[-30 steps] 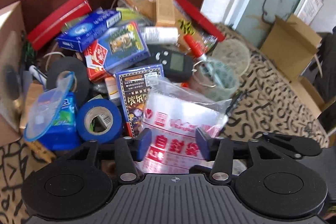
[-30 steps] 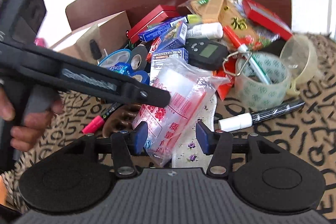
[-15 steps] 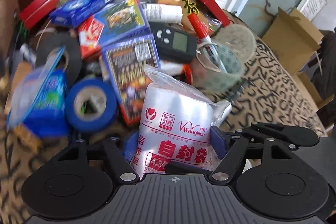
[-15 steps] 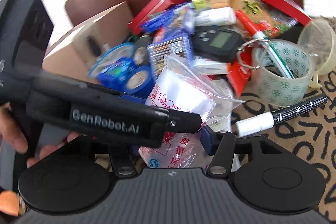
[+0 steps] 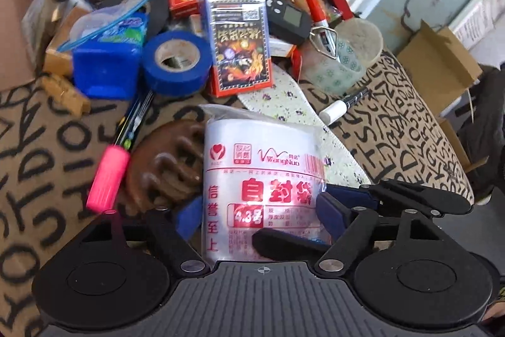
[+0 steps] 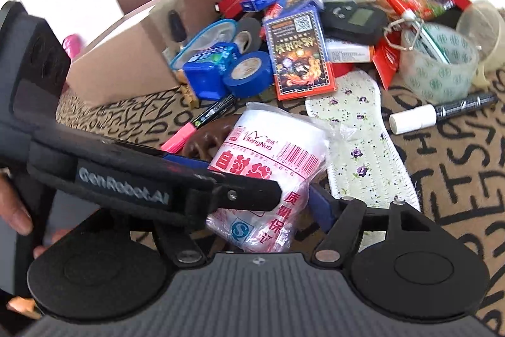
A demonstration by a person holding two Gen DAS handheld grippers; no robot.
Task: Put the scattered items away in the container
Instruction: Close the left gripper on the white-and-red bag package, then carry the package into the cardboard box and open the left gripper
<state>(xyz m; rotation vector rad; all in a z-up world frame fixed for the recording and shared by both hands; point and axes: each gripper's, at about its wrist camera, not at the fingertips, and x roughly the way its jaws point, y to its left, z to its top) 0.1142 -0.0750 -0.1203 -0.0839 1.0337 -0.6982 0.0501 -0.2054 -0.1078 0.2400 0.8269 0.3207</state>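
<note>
A clear pack of zip bags with red print leans over a brown comb on the patterned cloth, in front of the cardboard box. My left gripper straddles the pack's width. Its jaws are opening, but the blue pads still rest on both side edges. My right gripper is at the pack's near end, jaws opening, and its right pad stands just off the plastic. The left gripper's finger crosses in front and hides the right gripper's other pad.
A pink marker, a floral insole and a black marker lie on the cloth. Blue tape, a card pack, clear tape and several boxes crowd the box mouth. The table edge and more cartons are at right.
Both grippers drew back from the pile and sank, and the pack came along to sit over the comb. The right jaws spread wider. The left jaws also widened from the earliest frame.
</note>
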